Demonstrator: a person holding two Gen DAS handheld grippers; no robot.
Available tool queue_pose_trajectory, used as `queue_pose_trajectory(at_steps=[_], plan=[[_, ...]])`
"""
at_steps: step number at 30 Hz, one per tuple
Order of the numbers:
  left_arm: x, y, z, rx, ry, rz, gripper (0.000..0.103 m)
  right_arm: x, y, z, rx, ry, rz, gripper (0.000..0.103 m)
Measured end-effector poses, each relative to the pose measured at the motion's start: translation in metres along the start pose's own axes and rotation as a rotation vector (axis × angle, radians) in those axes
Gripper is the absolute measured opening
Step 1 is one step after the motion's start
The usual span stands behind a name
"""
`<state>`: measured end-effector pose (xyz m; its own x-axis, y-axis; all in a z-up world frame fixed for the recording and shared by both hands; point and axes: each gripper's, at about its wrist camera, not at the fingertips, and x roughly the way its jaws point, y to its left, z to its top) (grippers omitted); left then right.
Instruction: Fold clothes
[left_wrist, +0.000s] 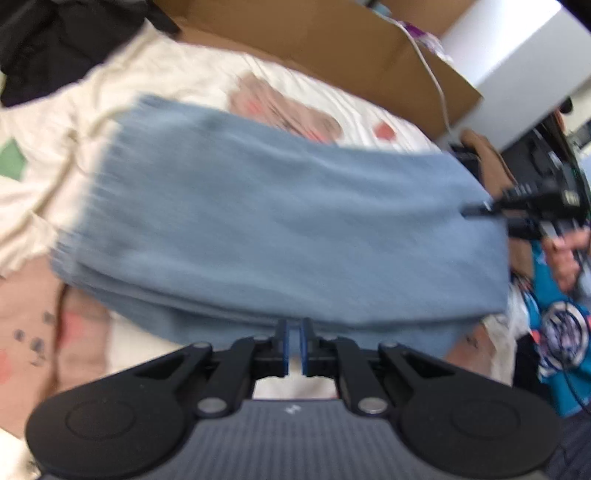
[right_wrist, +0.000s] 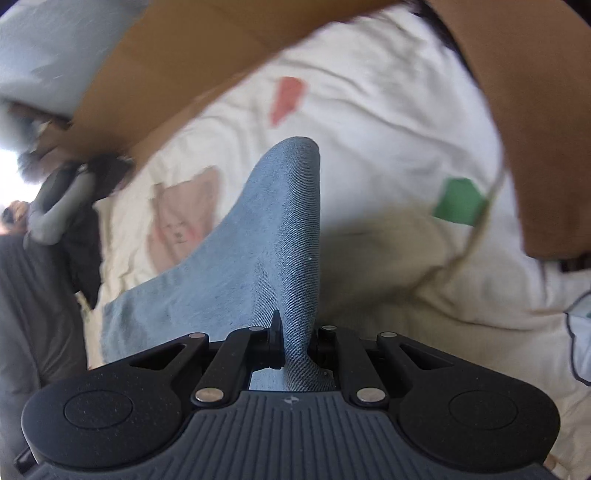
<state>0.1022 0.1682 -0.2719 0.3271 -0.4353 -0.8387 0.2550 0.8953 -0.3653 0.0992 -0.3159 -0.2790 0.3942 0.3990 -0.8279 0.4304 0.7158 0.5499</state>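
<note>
A light blue denim garment lies folded in layers across a cream patterned bed cover. My left gripper sits at its near edge, jaws nearly closed with a narrow gap; whether cloth is between them is unclear in the blur. My right gripper is shut on a fold of the same denim, which rises from its jaws as a ridge. In the left wrist view the right gripper grips the garment's right edge.
Brown cardboard stands along the far side of the bed, with a white cable over it. Dark clothes lie at far left. A person in a teal shirt is at the right. The cardboard also arcs above in the right wrist view.
</note>
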Motion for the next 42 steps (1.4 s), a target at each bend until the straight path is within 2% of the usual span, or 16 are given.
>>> queue_pose_trajectory(at_steps=[1,3,4,8,11,12,14,17,21,25,28,31,36,40,42], plan=[[-0.003,0.005,0.004,-0.003,-0.013,0.022,0.006,0.006,-0.006,0.0,0.012,0.016,-0.002,0.009],[-0.008,0.015,0.013,-0.012,-0.035,0.059,0.007,0.016,-0.012,0.0,-0.011,0.046,-0.061,0.028],[-0.008,0.018,0.017,-0.019,-0.043,0.074,0.008,0.02,-0.013,0.0,-0.027,0.062,-0.097,0.031],[-0.002,0.024,0.033,-0.028,-0.074,0.117,0.011,0.032,-0.006,0.011,-0.115,0.188,-0.188,0.041],[0.017,0.025,0.043,-0.041,-0.048,0.186,0.011,0.034,0.006,0.017,-0.186,0.303,-0.222,0.045],[0.02,0.028,0.045,-0.046,-0.037,0.208,0.011,0.032,0.009,0.016,-0.215,0.333,-0.229,0.051],[0.016,0.029,0.046,-0.038,-0.03,0.224,0.011,0.026,0.014,0.013,-0.267,0.384,-0.232,0.056],[0.001,0.021,0.047,-0.004,-0.04,0.237,0.015,0.016,0.009,0.004,-0.292,0.417,-0.212,0.059],[-0.025,0.008,0.052,0.032,-0.048,0.244,0.016,0.005,-0.012,-0.008,-0.279,0.343,-0.133,0.061],[-0.05,0.004,0.068,-0.011,-0.037,0.22,0.016,-0.001,-0.04,-0.026,-0.219,0.223,-0.053,0.061],[-0.064,-0.003,0.082,0.021,-0.034,0.253,0.016,-0.006,-0.058,-0.038,-0.194,0.088,0.041,0.061],[-0.077,-0.008,0.096,0.011,-0.033,0.271,0.016,-0.005,-0.077,-0.053,-0.144,0.009,0.152,0.061],[-0.104,-0.008,0.111,-0.103,-0.053,0.256,0.016,0.004,-0.103,-0.069,-0.082,-0.073,0.3,0.061],[-0.127,-0.014,0.115,-0.124,-0.078,0.269,0.026,0.023,-0.115,-0.077,-0.038,-0.094,0.352,0.06],[-0.13,-0.015,0.114,-0.143,-0.079,0.278,0.026,0.032,-0.117,-0.083,-0.018,-0.1,0.388,0.059]])
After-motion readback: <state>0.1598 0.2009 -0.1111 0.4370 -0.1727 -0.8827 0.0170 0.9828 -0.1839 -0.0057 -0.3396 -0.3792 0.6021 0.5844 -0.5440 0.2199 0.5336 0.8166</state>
